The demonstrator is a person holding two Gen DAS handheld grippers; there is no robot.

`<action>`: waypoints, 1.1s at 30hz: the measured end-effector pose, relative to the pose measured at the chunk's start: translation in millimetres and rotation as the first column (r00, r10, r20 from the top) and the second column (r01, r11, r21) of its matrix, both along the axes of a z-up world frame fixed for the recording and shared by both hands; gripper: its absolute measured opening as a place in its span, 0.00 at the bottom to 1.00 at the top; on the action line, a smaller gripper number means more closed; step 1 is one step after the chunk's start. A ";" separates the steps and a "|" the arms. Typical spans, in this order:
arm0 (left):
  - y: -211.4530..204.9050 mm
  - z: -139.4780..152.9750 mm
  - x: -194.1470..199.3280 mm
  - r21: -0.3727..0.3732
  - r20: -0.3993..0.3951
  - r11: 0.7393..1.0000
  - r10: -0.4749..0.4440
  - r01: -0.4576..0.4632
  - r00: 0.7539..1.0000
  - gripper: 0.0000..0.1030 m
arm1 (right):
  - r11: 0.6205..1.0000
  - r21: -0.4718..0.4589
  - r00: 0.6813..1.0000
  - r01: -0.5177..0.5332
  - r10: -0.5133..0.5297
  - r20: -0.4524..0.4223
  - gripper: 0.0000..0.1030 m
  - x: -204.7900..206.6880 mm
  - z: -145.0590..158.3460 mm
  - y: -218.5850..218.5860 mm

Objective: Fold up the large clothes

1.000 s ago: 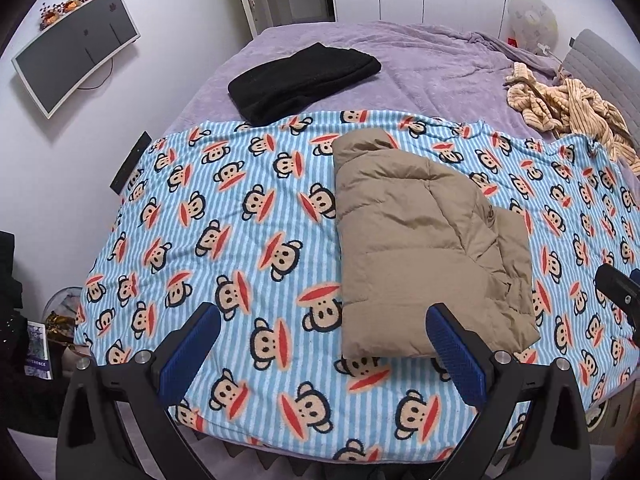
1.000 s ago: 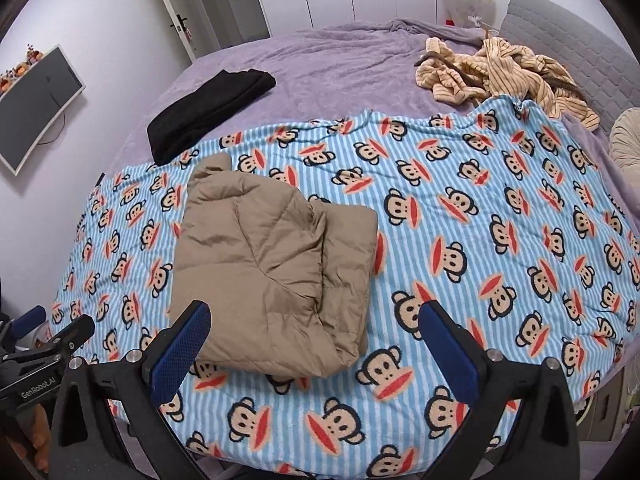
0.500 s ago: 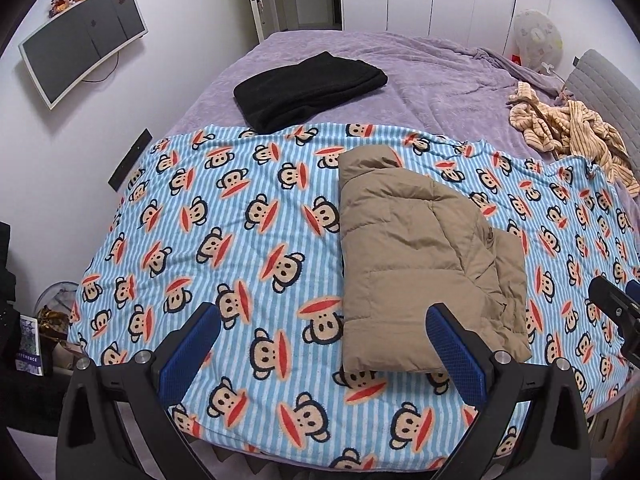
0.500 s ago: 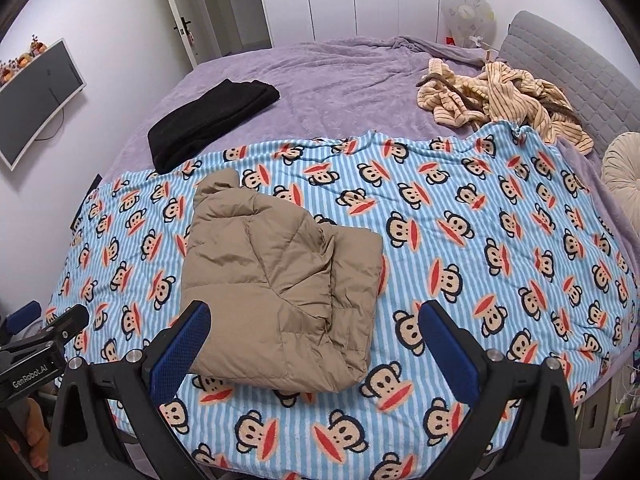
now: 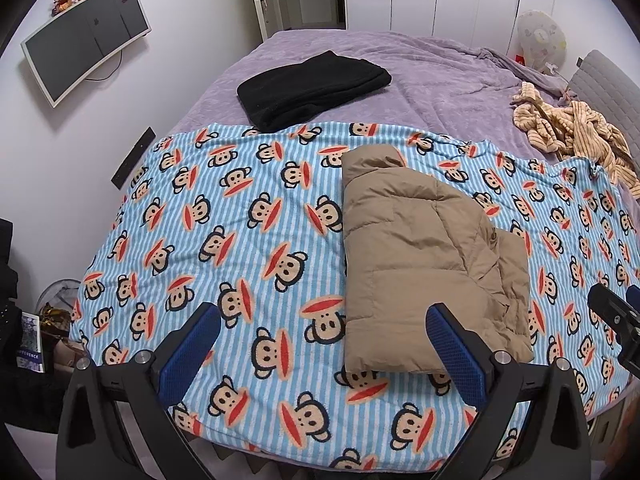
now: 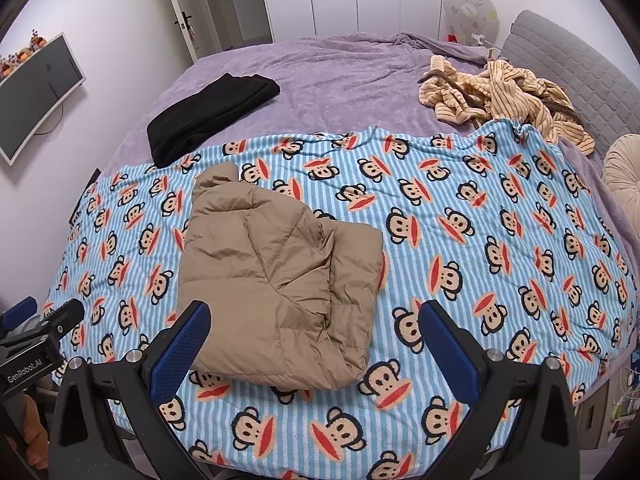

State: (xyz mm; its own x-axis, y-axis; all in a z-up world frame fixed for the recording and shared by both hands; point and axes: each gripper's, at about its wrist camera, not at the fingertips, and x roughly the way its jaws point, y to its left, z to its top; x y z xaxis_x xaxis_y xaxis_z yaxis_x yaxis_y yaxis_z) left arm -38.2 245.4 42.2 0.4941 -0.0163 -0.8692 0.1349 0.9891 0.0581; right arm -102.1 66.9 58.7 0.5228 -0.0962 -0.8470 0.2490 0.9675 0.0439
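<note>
A tan puffer jacket [image 5: 416, 256] [image 6: 276, 276] lies folded into a thick rectangle on the blue striped monkey-print blanket [image 5: 224, 248] [image 6: 500, 248]. My left gripper [image 5: 320, 356] hangs open above the bed's near edge, its right pad over the jacket's near corner, holding nothing. My right gripper [image 6: 316, 352] is open too, above the jacket's near edge and apart from it. Each gripper shows at the side of the other's view, the right one [image 5: 616, 320] and the left one [image 6: 36, 332].
A folded black garment [image 5: 312, 88] [image 6: 208, 116] rests on the purple bedspread [image 5: 432, 76] behind the blanket. A crumpled striped beige garment [image 5: 576, 132] [image 6: 504, 96] lies by the grey headboard [image 6: 572, 64]. A monitor [image 5: 84, 36] hangs on the left wall.
Both grippers have pulled back and up from the bed, so the jacket and blanket sit lower and smaller in view. The jacket has not moved.
</note>
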 end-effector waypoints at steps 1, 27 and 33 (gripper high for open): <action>-0.1 0.2 0.1 0.001 0.000 1.000 0.000 0.000 1.000 1.00 | 1.000 0.000 1.000 -0.002 0.002 0.000 1.00 -0.6 -0.7 -1.3; 1.8 -1.4 0.7 0.003 -0.001 1.000 0.002 -0.002 1.000 1.00 | 1.000 -0.004 1.000 -0.008 0.008 -0.008 1.00 -1.1 -4.0 2.0; 1.9 -1.5 0.8 0.004 -0.001 1.000 0.001 -0.001 1.000 1.00 | 1.000 -0.006 1.000 -0.018 0.018 -0.009 1.00 0.1 -5.6 0.6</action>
State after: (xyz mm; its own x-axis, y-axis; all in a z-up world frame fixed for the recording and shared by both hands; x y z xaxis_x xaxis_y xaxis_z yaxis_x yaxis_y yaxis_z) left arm -37.4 247.3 40.7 0.4932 -0.0122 -0.8698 0.1339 0.9890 0.0621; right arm -102.0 67.4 53.1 0.5170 -0.0917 -0.8510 0.2319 0.9721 0.0361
